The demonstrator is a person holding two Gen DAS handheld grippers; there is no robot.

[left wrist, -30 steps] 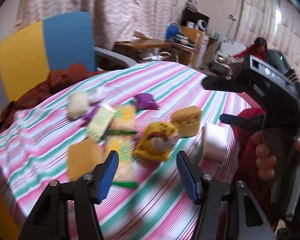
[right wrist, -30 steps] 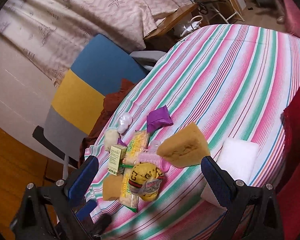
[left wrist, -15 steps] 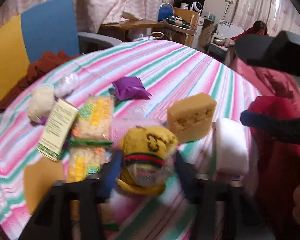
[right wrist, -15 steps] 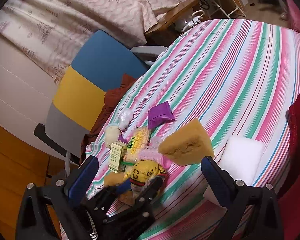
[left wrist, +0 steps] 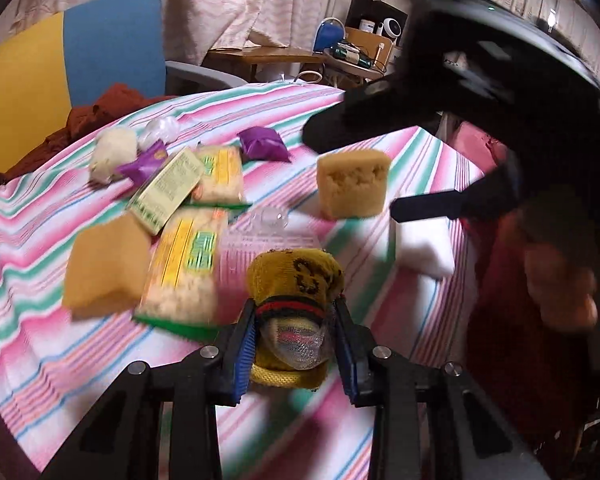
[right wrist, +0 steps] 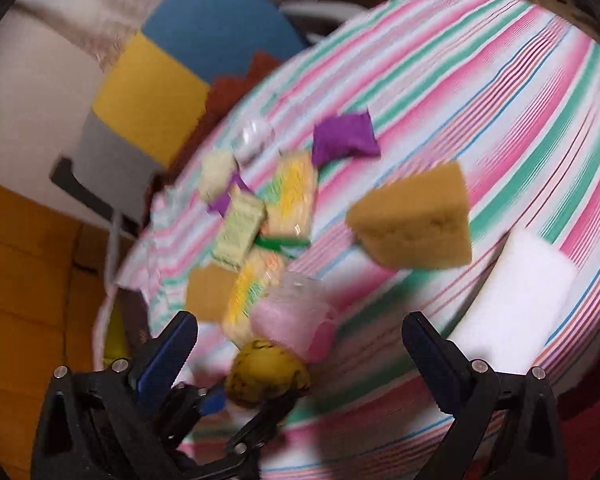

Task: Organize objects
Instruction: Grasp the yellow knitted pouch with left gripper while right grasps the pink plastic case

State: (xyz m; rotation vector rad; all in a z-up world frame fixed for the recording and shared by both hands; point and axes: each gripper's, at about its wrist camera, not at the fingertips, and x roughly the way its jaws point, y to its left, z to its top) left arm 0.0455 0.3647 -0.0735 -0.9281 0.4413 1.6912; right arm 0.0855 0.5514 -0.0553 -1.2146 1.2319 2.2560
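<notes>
A rolled yellow sock [left wrist: 296,280] with a red and black band lies near the front edge of the striped table [left wrist: 380,120]. My left gripper [left wrist: 296,344] is shut on it, one blue pad on each side. In the right wrist view the sock [right wrist: 266,372] shows at the bottom, in the left gripper [right wrist: 244,396]. My right gripper [right wrist: 300,332] is open and empty, above a pink clear container [right wrist: 296,320]. Beyond lie a yellow sponge [left wrist: 352,184], a white foam block [left wrist: 424,248], snack packs [left wrist: 188,264], a green box [left wrist: 166,190], an orange sponge [left wrist: 104,260] and a purple pouch [left wrist: 264,146].
A blue and yellow chair [left wrist: 60,60] with a rust cloth [left wrist: 100,108] stands behind the table's left side. A wooden desk [left wrist: 268,54] with clutter is further back. A person's hand [left wrist: 560,280] holds the right gripper's handle at the right.
My left gripper went forward and down and shut on the yellow sock. The right gripper dropped closer to the table and stayed open.
</notes>
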